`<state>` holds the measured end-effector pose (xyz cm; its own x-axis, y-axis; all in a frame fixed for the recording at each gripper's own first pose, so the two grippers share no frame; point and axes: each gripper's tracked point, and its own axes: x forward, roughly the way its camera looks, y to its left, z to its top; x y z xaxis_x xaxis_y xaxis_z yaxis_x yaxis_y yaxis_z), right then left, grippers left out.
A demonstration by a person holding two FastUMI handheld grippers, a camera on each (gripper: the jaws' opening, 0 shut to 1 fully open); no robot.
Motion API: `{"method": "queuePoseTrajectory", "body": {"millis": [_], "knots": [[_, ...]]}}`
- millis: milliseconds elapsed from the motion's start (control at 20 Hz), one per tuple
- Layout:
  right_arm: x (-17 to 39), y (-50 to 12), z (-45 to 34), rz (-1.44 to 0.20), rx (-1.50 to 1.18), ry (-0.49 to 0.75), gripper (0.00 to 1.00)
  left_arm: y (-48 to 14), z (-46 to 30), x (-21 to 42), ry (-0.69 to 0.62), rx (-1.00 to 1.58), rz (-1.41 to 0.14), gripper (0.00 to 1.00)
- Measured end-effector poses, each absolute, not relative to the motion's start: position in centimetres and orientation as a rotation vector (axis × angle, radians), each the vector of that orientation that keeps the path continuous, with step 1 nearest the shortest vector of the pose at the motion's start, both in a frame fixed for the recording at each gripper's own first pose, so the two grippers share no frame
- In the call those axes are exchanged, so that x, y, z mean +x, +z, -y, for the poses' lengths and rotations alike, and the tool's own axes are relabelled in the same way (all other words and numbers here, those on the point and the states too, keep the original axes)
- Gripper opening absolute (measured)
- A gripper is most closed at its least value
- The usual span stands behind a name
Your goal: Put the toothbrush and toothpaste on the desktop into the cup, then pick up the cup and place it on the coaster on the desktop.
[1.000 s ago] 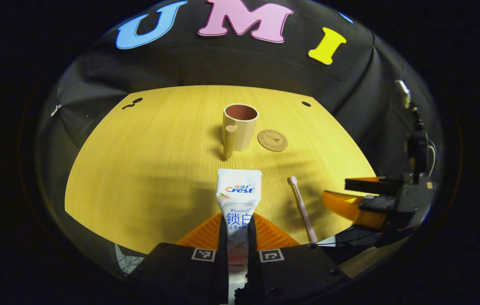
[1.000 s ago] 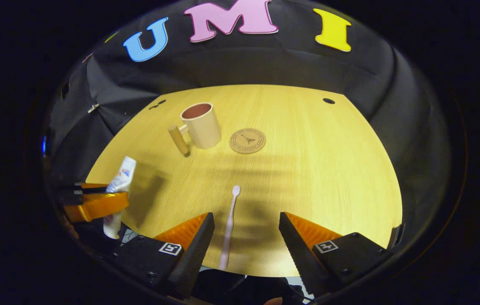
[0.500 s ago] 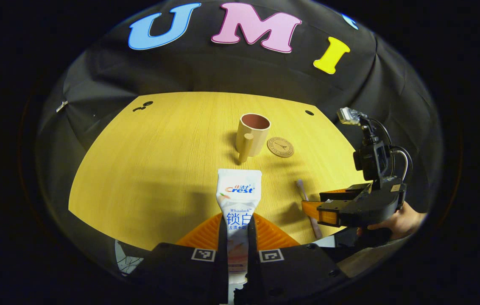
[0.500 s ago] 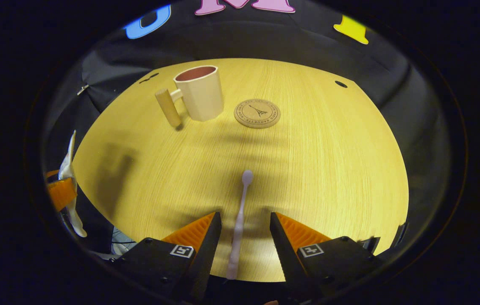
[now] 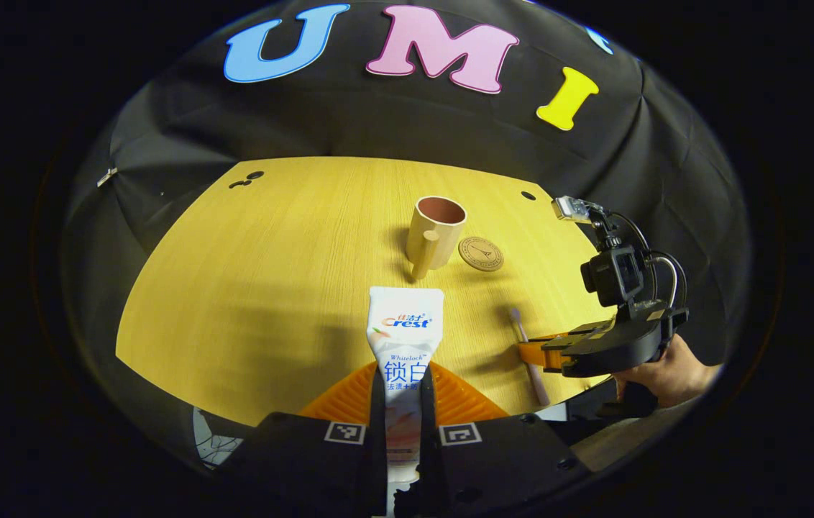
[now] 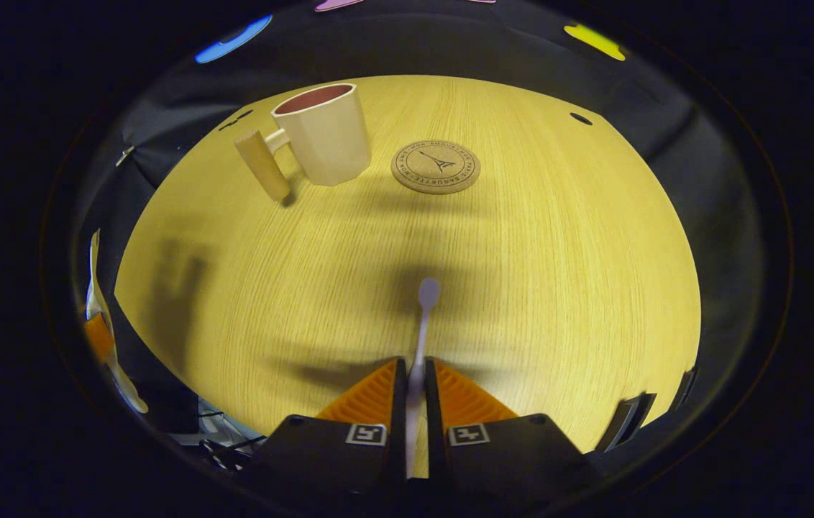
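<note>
Left gripper [image 5: 405, 392]: both fingers clamped on the lower body of the white plastic toothpaste tube [image 5: 405, 332], which stands up between them, crimped end pointing away, held above the near edge of the yellow wood-grain desktop [image 5: 270, 266].

Right gripper [image 6: 415, 381]: fingers drawn together onto the handle of the slim pale pink toothbrush [image 6: 421, 324], head pointing toward the far side. In the left gripper view this gripper [image 5: 547, 354] sits low at the near right edge of the desktop, a hand [image 5: 666, 370] behind it, toothbrush [image 5: 528, 352] at its tips. Whether the brush is off the wood yet, cannot tell.

Cream faceted cup [image 6: 324, 133] with a pale wooden peg handle [image 6: 262, 164]: upright at the far middle, handle toward the left, inside empty as far as visible. Round brown cork coaster [image 6: 436, 166] lies just to the right of it, apart from it, nothing on it.

Progress, as judged: early. Both items gripped, neither in the cup. Left to do: carry tube and brush across to the cup mouth, drop each in, free a gripper, lift the cup, set it on the coaster.
</note>
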<state>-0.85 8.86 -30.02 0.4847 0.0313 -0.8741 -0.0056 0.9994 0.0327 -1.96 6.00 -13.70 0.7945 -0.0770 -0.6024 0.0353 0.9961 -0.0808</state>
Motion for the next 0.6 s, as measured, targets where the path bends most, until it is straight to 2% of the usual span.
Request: {"method": "queuePoseTrajectory", "body": {"millis": [50, 200, 350, 600], "knots": [[-0.6, -29.9, -8.9, -1.063, 0.023, 0.036, 0.14, -13.6, -6.0, -2.0, -0.060, -0.065, -0.647, 0.23], [-0.6, -29.8, -9.5, -1.053, 0.069, 0.082, 0.09, -12.6, -5.9, -1.2, -0.054, -0.069, -0.629, 0.23], [0.5, -28.5, -9.8, -0.989, 0.163, 0.123, 0.06, -11.5, -5.4, 0.1, -0.060, -0.093, -0.602, 0.23], [3.8, -22.6, -8.6, -0.780, 0.224, 0.171, 0.06, -7.6, -4.3, 4.4, -0.082, -0.131, -0.485, 0.23]]}}
